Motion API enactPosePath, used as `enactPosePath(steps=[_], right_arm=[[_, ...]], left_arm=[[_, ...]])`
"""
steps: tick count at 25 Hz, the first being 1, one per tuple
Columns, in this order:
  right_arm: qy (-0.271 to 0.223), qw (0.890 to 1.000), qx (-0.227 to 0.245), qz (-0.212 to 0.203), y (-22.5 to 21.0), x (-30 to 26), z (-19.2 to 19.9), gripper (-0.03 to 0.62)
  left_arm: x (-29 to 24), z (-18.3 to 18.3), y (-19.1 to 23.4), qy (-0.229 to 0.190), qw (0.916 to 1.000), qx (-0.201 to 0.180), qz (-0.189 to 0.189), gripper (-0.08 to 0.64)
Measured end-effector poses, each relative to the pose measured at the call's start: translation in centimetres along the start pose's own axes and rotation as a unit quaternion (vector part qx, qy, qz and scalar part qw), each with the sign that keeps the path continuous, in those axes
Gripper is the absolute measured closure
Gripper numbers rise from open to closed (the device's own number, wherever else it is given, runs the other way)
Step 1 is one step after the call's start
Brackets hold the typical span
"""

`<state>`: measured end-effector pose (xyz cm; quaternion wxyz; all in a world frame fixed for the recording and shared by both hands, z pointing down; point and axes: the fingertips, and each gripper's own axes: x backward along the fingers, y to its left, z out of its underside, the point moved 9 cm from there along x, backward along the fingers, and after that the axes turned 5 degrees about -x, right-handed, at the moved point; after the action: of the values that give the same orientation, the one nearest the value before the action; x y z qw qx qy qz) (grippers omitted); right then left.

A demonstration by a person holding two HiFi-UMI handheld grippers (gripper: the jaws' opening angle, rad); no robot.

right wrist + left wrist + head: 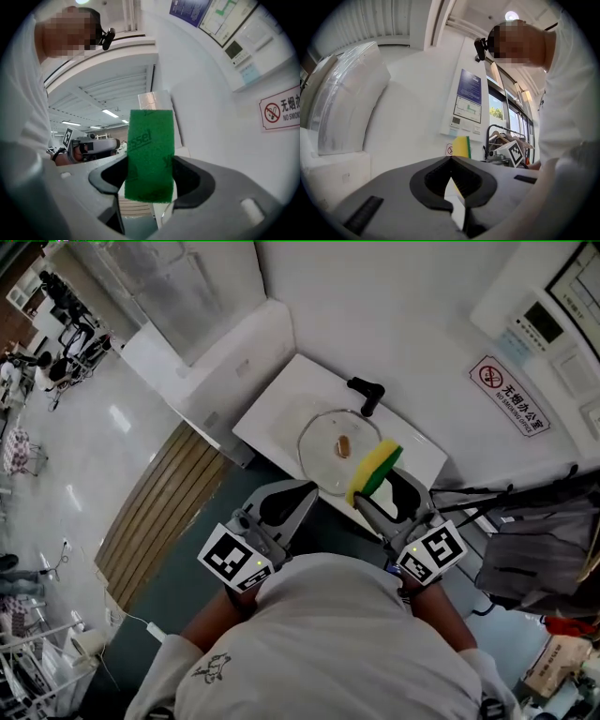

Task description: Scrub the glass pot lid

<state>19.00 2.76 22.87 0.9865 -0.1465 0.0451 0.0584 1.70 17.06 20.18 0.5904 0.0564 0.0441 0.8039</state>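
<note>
On the white tabletop (281,404), centre frame, the round clear glass pot lid (323,451) lies flat, scrubbing apparently not yet begun. My left gripper (298,498) is empty, jaws closed; my right gripper (375,495) clamps the yellow-and-green sponge (377,468) at the lid's lower-right rim.
</note>
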Motion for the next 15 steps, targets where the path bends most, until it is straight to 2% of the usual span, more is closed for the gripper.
enactPosePath(steps=[7,11,15], right_arm=[[0.0,0.998,0.017,0.056,-0.2,-4.2,0.2,0.299],[0.015,0.996,0.007,0.09,-1.0,-4.4,0.9,0.299],[0.029,0.994,-0.004,0.103,-3.3,-4.8,1.4,0.299]], left_arm=[[1.7,0.0,6.0,0.013,0.9991,-0.002,0.041,0.561],[1.4,1.1,8.1,0.029,0.9974,0.02,0.063,0.561],[-0.6,2.3,9.8,0.034,0.9964,0.029,0.072,0.561]])
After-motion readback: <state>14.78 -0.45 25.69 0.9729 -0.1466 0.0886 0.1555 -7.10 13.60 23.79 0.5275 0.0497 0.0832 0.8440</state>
